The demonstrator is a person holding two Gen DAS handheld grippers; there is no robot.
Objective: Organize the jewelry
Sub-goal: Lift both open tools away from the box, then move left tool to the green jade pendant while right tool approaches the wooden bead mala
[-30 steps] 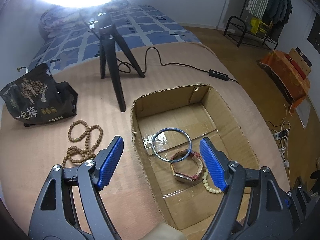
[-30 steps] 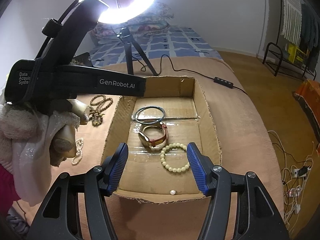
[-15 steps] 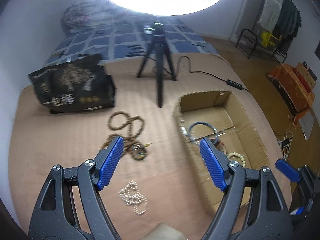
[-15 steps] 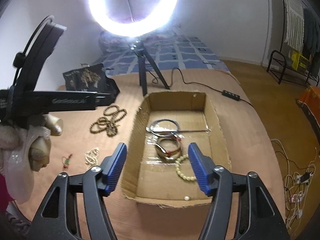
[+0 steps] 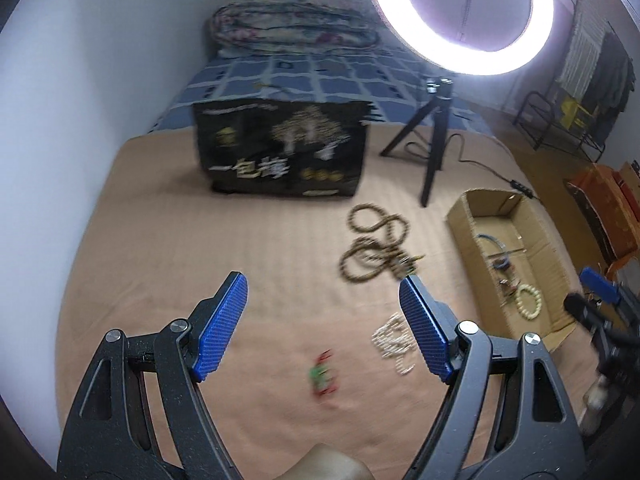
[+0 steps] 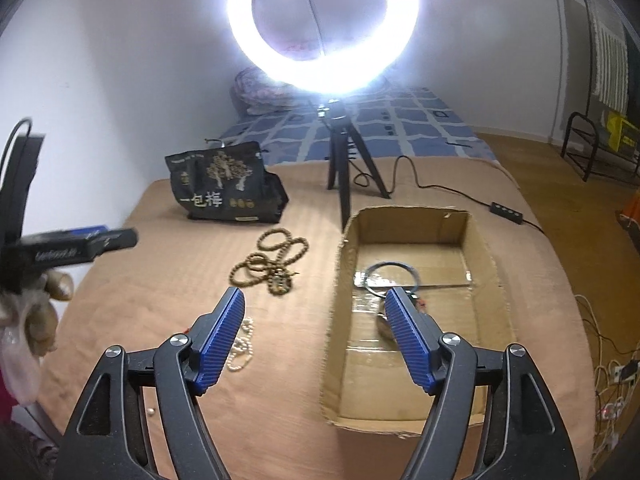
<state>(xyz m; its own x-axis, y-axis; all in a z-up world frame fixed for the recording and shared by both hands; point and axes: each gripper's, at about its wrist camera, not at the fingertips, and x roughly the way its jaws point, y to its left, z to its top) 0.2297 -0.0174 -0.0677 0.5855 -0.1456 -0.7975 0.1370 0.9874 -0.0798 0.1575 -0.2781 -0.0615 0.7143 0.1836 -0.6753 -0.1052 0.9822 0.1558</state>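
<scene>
Jewelry is split between the cardboard box [image 6: 416, 320] and the brown blanket [image 5: 200, 240] it sits on. Inside the box there's a thin blue bangle [image 6: 392, 274] near the far end, a watch [image 6: 384, 322] half hidden behind the right gripper's finger, and in the left wrist view a pale bead bracelet [image 5: 528, 300] toward the near end of the box.

Outside the box, just off its left wall, lies a long brown bead necklace [image 6: 272, 264] in loops. Nearer to the camera than that, still left of the box, is a small heap of white pearls [image 5: 394, 340], and further left of the box a little red and green piece [image 5: 322, 374], too blurry to say what it is.

Left gripper [image 5: 324, 320] is tilted down over the blanket well left of the box, jaws wide apart with nothing between them; the red and green piece sits below the gap. Right gripper [image 6: 316, 336] also angles down, straddling the box's left wall: one finger over the blanket by the pearls, the other over the box floor. Its jaws have just been opening and hold nothing.

Behind the box: a ring light [image 6: 324, 24] on a tripod, and a black printed bag [image 6: 224, 184] left of it.
</scene>
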